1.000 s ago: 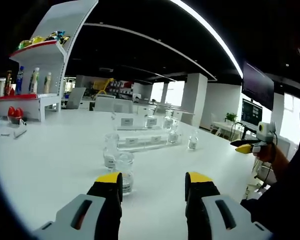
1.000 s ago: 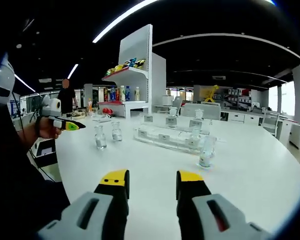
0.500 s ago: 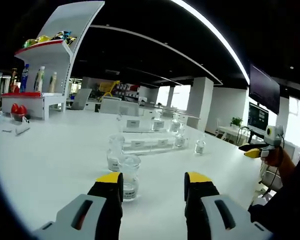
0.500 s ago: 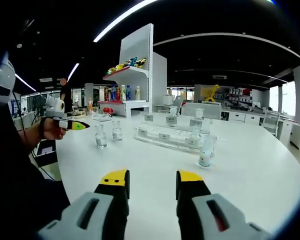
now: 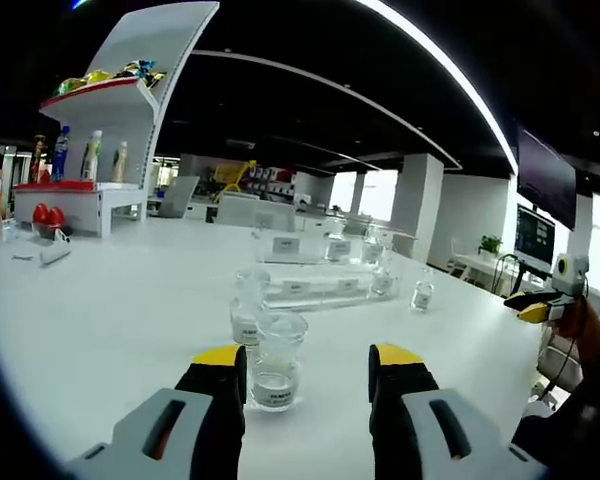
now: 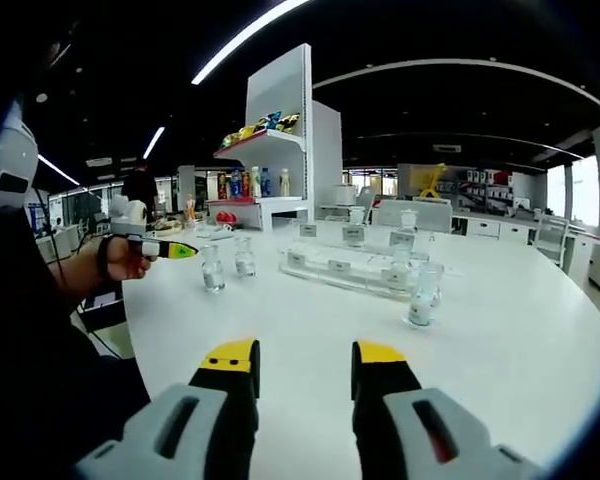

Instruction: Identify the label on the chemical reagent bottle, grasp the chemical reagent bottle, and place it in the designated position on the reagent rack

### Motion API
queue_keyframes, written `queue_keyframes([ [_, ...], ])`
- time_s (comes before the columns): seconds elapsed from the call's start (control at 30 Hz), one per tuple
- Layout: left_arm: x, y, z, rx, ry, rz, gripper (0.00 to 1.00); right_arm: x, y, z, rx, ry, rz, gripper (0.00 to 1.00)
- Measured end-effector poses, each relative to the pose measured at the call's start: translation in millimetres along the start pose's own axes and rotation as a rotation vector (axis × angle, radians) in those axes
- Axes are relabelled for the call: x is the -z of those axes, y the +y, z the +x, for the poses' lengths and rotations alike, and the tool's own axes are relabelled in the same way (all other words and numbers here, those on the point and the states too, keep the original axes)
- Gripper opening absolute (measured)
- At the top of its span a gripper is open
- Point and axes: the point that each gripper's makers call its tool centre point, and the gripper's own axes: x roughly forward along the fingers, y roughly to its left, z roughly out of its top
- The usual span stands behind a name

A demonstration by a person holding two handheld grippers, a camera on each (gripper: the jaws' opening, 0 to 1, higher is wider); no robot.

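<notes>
Both grippers' jaws spread, empty; reagent bottle [image 5: 276, 360] label unreadable; rack [image 5: 315, 288] tags illegible.

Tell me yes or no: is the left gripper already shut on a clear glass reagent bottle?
No, the left gripper is open, with the nearest clear glass reagent bottle standing free ahead.

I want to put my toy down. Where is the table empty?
Bare table lies right of the near bottle, and left of the bottles toward the white shelf. Around the clear rack it is crowded.
</notes>
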Motion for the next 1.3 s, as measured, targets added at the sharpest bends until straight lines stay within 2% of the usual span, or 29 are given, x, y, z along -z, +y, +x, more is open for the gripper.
queue_keyframes([
  [0.4,3.1,7.4,14,-0.029,-0.007,-0.01,0.48,4.2,0,-1,-0.005,0.005,0.006,0.36],
  [0.6,8.9,12.4,23,-0.046,0.005,0.024,0.46,8.0,-3,-1,0.003,0.009,0.012,0.36],
  [0.77,3.7,13.8,27,-0.061,-0.021,0.033,0.43,9.0,-2,-1,0.002,0.011,0.013,0.36],
  [1.3,7.6,12.7,43,-0.086,-0.019,0.071,0.38,12.6,-6,0,0.014,0.026,0.012,0.35],
])
